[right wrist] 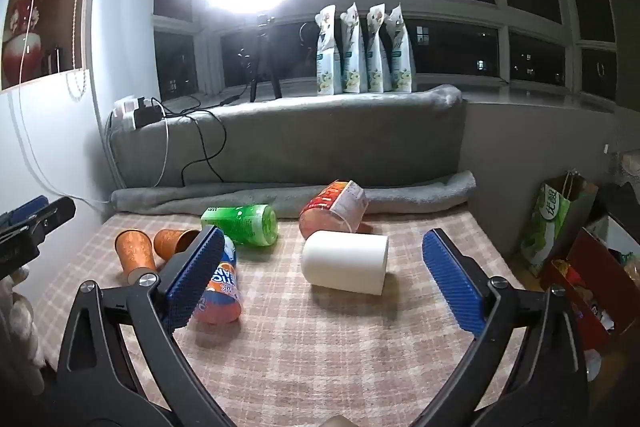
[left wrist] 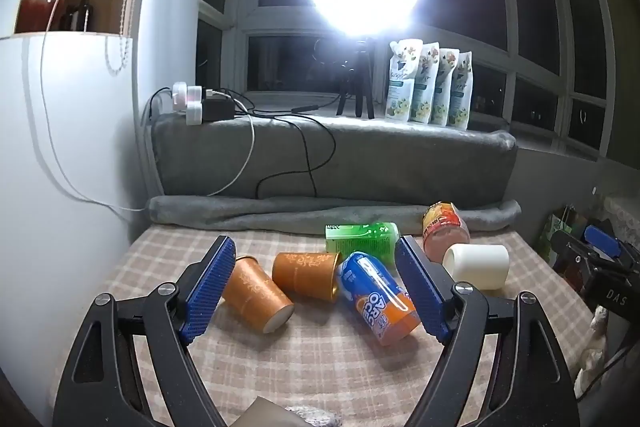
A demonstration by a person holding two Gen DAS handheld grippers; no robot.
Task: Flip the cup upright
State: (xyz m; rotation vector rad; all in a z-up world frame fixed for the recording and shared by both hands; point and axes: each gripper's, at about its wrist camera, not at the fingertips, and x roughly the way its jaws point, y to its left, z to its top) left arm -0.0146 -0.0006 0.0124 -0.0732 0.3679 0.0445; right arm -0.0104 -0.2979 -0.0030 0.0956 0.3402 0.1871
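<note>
Six cups [right wrist: 345, 262] lie on their sides mid-table [right wrist: 320, 347]; none upright. Left tongs [left wrist: 316, 287] and right tongs [right wrist: 320, 279] gape wide, empty, nothing started.

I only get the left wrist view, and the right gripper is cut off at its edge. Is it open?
Observer: Yes, the right gripper is open and holds nothing.
Operator: What is it pointed at?
Observer: The white cup, lying on its side straight ahead, untouched.
Operator: Anything off to its right?
Observer: A red box, open, with things inside.
</note>
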